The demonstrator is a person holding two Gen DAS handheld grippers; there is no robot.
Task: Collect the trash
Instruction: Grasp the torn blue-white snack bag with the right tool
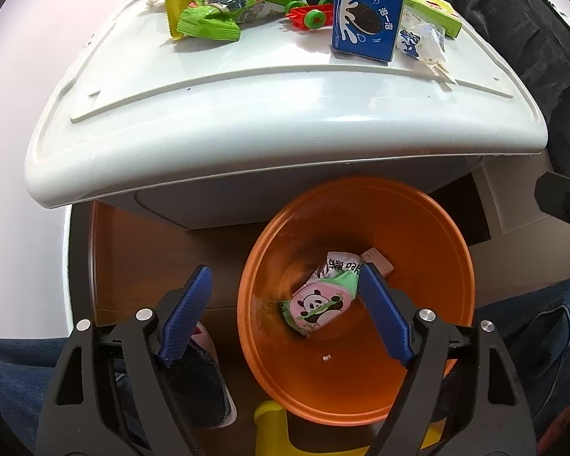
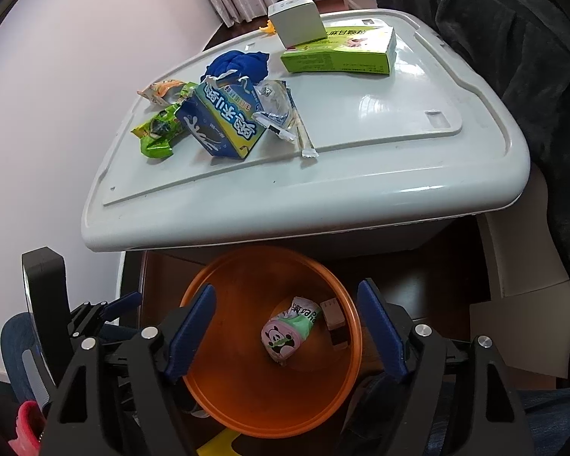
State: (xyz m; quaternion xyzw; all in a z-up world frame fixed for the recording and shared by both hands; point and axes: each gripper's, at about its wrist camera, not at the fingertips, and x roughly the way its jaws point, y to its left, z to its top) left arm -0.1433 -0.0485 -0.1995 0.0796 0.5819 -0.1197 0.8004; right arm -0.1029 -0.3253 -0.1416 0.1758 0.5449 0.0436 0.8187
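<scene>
With both jaws apart and empty over the orange bin (image 2: pixel 355 345), you could topple the blue carton (image 2: pixel 224 123) mid-surface when reaching.

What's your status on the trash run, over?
Left gripper and right gripper open, empty, above orange bin. Panda wrapper inside bin. Blue carton, green wrappers on white lid. Nothing in the way.
</scene>
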